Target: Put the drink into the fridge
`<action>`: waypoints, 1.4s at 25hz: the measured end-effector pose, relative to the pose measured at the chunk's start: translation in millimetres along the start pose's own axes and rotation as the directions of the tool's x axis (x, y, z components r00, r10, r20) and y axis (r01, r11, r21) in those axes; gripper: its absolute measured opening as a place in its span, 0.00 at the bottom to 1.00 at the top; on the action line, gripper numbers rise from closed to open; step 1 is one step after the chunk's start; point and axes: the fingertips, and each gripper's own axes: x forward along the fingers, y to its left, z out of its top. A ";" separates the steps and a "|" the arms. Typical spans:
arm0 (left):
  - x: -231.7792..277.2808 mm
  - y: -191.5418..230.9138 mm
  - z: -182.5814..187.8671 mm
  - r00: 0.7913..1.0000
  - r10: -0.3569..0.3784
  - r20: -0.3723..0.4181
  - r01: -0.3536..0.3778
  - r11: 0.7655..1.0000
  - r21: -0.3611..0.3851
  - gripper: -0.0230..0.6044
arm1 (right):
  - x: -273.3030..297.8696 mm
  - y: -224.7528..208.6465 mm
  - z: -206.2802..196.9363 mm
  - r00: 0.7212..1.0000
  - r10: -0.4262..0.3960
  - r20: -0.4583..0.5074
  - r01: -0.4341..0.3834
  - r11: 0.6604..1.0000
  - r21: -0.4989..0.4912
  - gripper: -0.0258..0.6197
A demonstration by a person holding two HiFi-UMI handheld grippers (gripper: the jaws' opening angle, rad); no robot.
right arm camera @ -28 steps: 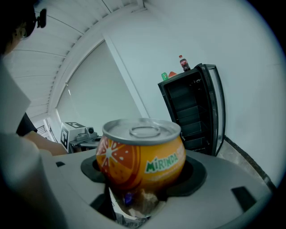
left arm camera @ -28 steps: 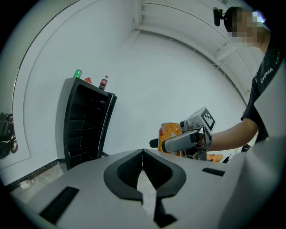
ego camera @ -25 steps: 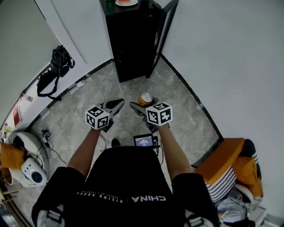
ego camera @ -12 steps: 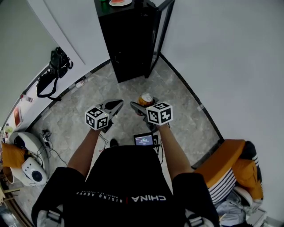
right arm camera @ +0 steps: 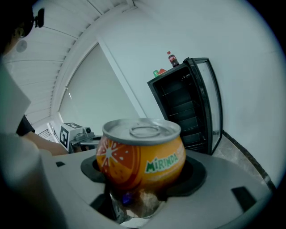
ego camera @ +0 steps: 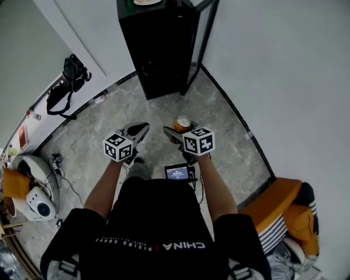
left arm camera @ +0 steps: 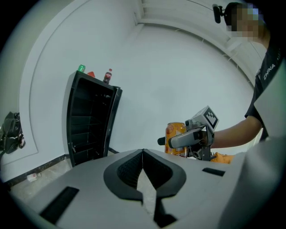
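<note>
An orange Mirinda can (right arm camera: 142,154) stands upright between the jaws of my right gripper (right arm camera: 144,172), which is shut on it. From the head view the can (ego camera: 182,123) shows just ahead of the right gripper (ego camera: 178,133), and the left gripper view catches it (left arm camera: 175,136) at mid right. My left gripper (ego camera: 140,131) is shut and holds nothing; its jaws meet (left arm camera: 143,167). A tall black fridge (ego camera: 161,46) stands ahead in the corner, its glass door (ego camera: 201,44) swung open to the right, with dark bare shelves (right arm camera: 185,112) inside.
Bottles (right arm camera: 171,59) and a plate (ego camera: 145,2) sit on the fridge top. A black bag (ego camera: 68,82) lies by the left wall. White appliances and cables (ego camera: 34,186) are at lower left, an orange chair (ego camera: 284,210) at lower right. White walls close in around the grey stone floor (ego camera: 104,126).
Both grippers and the can have shifted slightly toward the fridge. The left foot has stepped forward beneath the left gripper.
</note>
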 end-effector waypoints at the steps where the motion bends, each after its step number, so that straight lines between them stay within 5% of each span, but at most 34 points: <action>1: 0.0 6.4 -0.8 1.000 0.008 0.002 -0.008 1.000 -0.011 0.06 | 2.7 -2.4 0.4 1.000 -0.001 0.000 0.001 1.000 0.006 0.57; 16: 30.9 122.0 46.9 0.997 -0.075 0.008 0.075 0.996 -0.048 0.06 | 81.9 -36.2 62.6 0.994 -0.097 0.044 0.093 0.991 0.101 0.57; 29: 53.5 176.6 69.4 0.980 -0.197 -0.035 0.196 0.980 -0.039 0.06 | 119.6 -55.7 96.8 0.976 -0.205 0.077 0.190 0.968 0.161 0.57; 35: 74.0 182.5 66.8 0.975 -0.220 -0.037 0.216 0.971 -0.101 0.06 | 128.5 -72.5 92.8 0.977 -0.207 0.045 0.195 0.962 0.190 0.57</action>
